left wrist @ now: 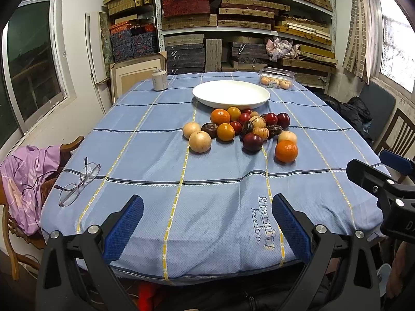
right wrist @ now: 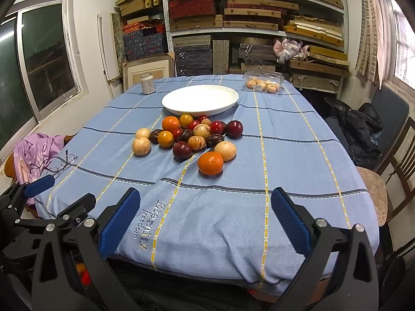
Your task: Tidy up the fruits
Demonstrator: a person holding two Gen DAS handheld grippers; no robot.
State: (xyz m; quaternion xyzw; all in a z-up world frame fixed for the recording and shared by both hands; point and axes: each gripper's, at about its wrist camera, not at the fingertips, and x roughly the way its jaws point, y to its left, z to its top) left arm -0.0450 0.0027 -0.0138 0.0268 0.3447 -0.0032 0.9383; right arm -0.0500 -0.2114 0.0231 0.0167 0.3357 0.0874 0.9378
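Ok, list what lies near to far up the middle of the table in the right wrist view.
Right claw open over the table edge → embroidered lettering on the tablecloth → nearest orange → pile of mixed fruits → empty white plate → clear box of pale fruits.

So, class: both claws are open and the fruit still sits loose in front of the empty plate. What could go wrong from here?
1. The fruit pile is packed tight; pulling one piece out may set its round neighbours rolling.
2. The near orange lies toward the table's near edge, so a nudge from the right claw might send it off.
3. The left claw could catch the glasses.
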